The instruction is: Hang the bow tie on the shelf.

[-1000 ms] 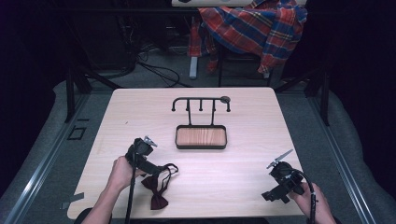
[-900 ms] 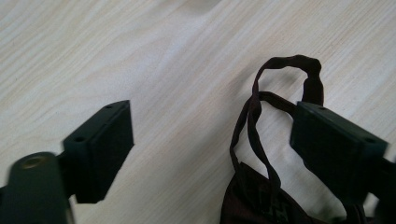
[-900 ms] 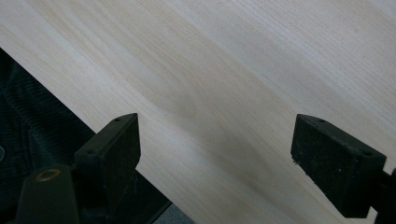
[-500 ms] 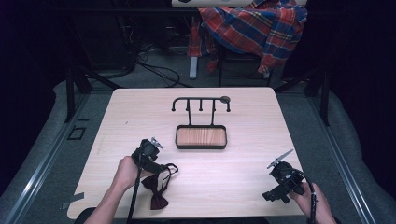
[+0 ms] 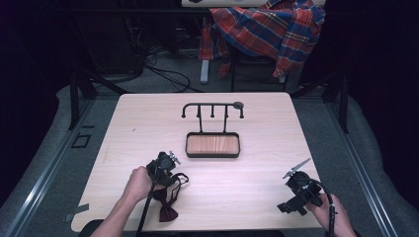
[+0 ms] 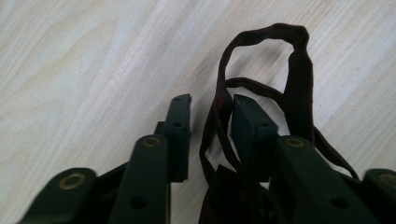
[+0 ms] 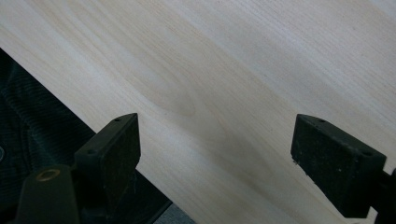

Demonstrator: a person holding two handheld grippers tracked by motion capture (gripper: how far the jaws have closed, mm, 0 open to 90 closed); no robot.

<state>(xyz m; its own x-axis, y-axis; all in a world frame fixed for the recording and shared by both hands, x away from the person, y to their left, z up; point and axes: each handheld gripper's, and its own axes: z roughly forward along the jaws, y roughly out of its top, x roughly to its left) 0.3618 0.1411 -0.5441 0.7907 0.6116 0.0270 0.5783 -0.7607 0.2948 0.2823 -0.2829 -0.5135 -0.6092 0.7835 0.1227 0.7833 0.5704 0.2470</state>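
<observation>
A dark red bow tie [image 5: 167,206] lies near the table's front left, and its thin strap [image 5: 182,178] loops out to the right. My left gripper [image 5: 169,178] is lowered onto it. In the left gripper view the strap [image 6: 299,70] runs between the narrowly parted jaws of the left gripper [image 6: 212,105], along the inner face of the right one, with bare table showing in the gap. My right gripper [image 5: 288,206] rests at the front right; in the right gripper view the right gripper [image 7: 215,135] is wide open over bare wood, holding nothing.
A black hook rack [image 5: 212,105] with a wooden tray base [image 5: 212,144] stands at the table's centre, a little beyond the bow tie. A plaid shirt [image 5: 269,24] hangs over a chair behind the table. The table's front edge [image 7: 88,112] is just under my right gripper.
My left gripper has shifted right and toward me, coming down on the bow tie's strap. The right gripper has stayed put.
</observation>
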